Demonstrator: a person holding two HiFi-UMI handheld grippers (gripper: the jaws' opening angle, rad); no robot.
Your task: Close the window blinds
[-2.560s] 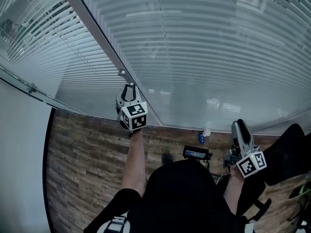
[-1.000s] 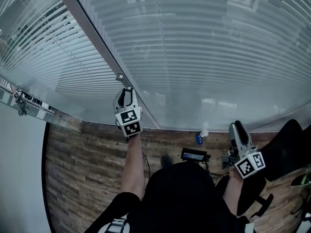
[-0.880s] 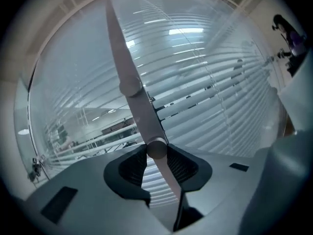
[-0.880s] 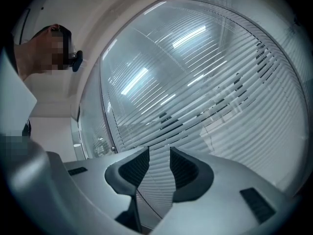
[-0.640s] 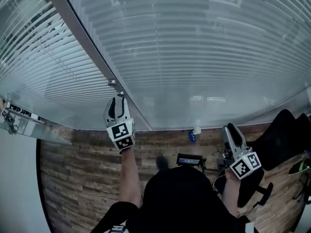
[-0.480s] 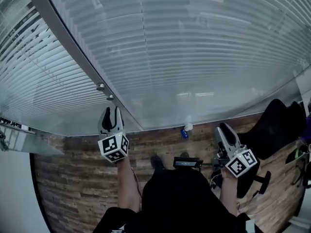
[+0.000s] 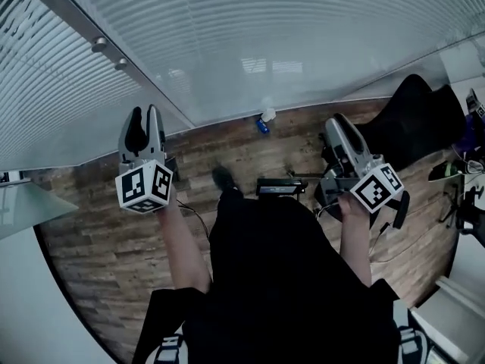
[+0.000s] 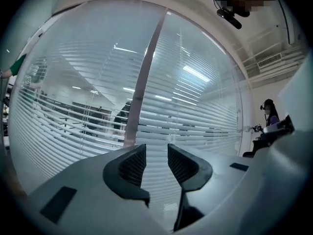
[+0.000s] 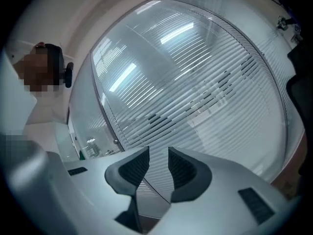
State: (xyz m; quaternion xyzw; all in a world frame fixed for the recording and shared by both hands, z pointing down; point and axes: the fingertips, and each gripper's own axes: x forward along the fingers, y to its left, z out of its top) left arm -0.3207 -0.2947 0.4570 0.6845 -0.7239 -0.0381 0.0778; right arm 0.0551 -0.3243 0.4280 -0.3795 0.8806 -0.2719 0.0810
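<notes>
Left gripper (image 7: 145,118) now back from window post (image 7: 155,101), clear of its knobs (image 7: 99,43). Head view tipped further down, more wood floor (image 7: 91,226) showing. Both grippers face blinds (image 7: 303,21) behind glass, well apart from them. Left jaws spread, gap empty. Right gripper (image 7: 339,130) jaws likewise spread, empty. Slat angle unclear through reflections. Person's torso hides part of floor.
</notes>
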